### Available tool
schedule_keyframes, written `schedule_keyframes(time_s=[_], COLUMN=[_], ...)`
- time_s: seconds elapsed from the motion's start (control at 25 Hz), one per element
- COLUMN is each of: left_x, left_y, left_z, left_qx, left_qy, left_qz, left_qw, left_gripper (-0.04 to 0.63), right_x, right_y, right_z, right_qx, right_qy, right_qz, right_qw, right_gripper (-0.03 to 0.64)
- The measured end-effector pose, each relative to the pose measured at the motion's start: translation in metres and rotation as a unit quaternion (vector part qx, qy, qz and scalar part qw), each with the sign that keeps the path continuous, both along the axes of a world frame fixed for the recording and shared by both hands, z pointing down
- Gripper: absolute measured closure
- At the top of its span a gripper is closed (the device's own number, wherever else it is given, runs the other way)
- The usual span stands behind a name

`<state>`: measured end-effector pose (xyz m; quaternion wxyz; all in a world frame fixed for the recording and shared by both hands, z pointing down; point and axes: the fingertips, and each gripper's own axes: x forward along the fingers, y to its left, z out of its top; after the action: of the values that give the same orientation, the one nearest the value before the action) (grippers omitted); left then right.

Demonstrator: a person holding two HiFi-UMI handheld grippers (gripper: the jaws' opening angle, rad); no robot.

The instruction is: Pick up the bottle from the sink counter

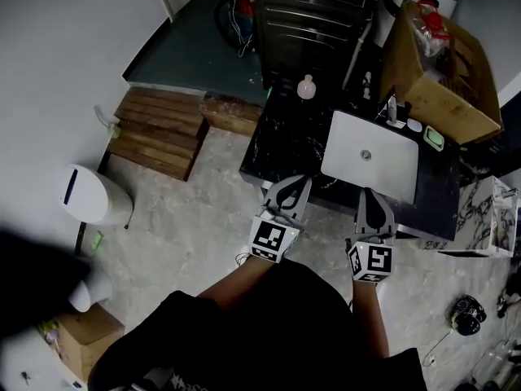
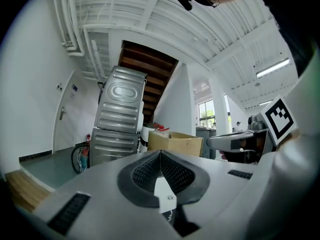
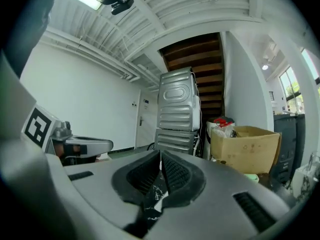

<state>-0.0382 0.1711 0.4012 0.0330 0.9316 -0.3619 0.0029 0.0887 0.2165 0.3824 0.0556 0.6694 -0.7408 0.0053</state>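
Pale stone floor (image 1: 212, 218) fills the head view, with the black marbled sink counter (image 1: 285, 141) dead ahead and its white basin (image 1: 370, 160) set into it. Our target, the small pinkish bottle (image 1: 306, 88), stands upright at the counter's far edge, well left of the tap (image 1: 393, 112) and clear of the cardboard box (image 1: 444, 72). Both tools sit at the near edge: left gripper (image 1: 293, 184) over the counter's front corner, right gripper (image 1: 370, 195) by the basin's near rim, each well short of the bottle.

Over to the left gripper view: left gripper (image 2: 160, 156) clenched tight, ribbed pads pressed together with nothing between them. Beyond stand 2 stacked grey metal machines (image 2: 120, 116) and the box (image 2: 175, 143); the bottle does not show here.

Right gripper view now: right gripper (image 3: 161, 159) also closed and empty, dark marble showing just below its tips, the same machines (image 3: 177, 116) ahead and the box (image 3: 245, 149) to the right. No bottle in sight here either.

So this reads as the approach, pickup not yet begun. The left tool looks better lined up: I'd spread its jaws before arriving, come in level, straddle the bottle's body below the neck, and close gently so it isn't knocked off that far edge
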Motion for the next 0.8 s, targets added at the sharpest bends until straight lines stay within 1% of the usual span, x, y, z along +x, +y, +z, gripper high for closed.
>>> schedule_keyframes(time_s=[0.08, 0.16, 0.36, 0.52, 0.6, 0.68, 0.8], left_x=[-0.005, -0.009, -0.009, -0.015, -0.018, -0.020, -0.027], left_y=[-0.021, -0.040, -0.074, -0.104, -0.121, -0.133, -0.143], left_z=[0.000, 0.004, 0.014, 0.024, 0.027, 0.028, 0.025], left_qx=[-0.003, -0.006, -0.015, -0.028, -0.035, -0.040, -0.046], left_qy=[0.005, 0.009, 0.008, 0.013, 0.016, 0.018, 0.019], left_qz=[-0.003, -0.002, 0.019, 0.015, 0.012, 0.014, 0.023], left_qw=[1.0000, 0.9999, 0.9997, 0.9994, 0.9992, 0.9990, 0.9985], left_gripper=[0.578, 0.578, 0.578, 0.578, 0.578, 0.578, 0.578], right_x=[-0.008, -0.015, -0.036, -0.048, -0.045, -0.041, -0.043], right_y=[-0.022, -0.042, -0.084, -0.112, -0.125, -0.136, -0.148], right_z=[-0.005, -0.006, 0.005, 0.015, 0.016, 0.018, 0.022], right_qx=[0.000, 0.000, -0.015, -0.031, -0.031, -0.031, -0.035], right_qy=[0.023, 0.031, 0.022, 0.017, 0.023, 0.026, 0.012], right_qz=[-0.007, -0.013, -0.027, -0.035, -0.030, -0.013, 0.008], right_qw=[1.000, 0.999, 0.999, 0.999, 0.999, 0.999, 0.999], right_gripper=[0.577, 0.578, 0.577, 0.577, 0.577, 0.577, 0.577])
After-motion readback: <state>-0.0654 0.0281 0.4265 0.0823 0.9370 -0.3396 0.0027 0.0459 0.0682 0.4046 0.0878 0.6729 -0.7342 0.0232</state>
